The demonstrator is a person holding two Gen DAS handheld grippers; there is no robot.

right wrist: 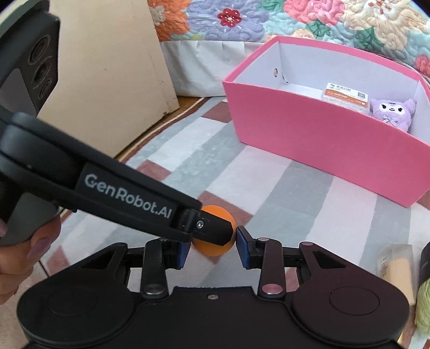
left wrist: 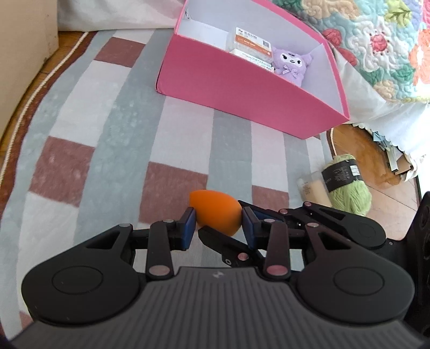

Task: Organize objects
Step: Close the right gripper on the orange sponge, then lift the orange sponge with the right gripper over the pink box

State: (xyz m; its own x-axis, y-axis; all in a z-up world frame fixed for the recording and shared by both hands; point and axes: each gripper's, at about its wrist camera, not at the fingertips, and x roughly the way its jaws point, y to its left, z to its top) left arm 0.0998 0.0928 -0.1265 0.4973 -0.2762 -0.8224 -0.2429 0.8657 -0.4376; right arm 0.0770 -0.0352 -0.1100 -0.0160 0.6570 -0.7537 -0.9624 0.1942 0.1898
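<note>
An orange egg-shaped sponge [left wrist: 215,212] sits between the blue pads of my left gripper [left wrist: 218,228], which is shut on it just above the striped rug. My right gripper [right wrist: 212,245] meets it from the other side; the sponge [right wrist: 215,248] lies between its blue pads, which stand a little apart from it. The left gripper's finger [right wrist: 212,231] crosses over the sponge in the right wrist view. The pink box [left wrist: 242,80] stands beyond on the rug and holds a purple plush [left wrist: 293,63] and a white-and-orange packet [left wrist: 251,44].
A green yarn skein [left wrist: 346,185] and a cream bottle [left wrist: 313,190] lie at the rug's right edge. A floral quilted bed [right wrist: 295,18] runs behind the box [right wrist: 322,139]. A beige cabinet [right wrist: 107,67] stands at the left. The checked rug [left wrist: 107,134] covers the floor.
</note>
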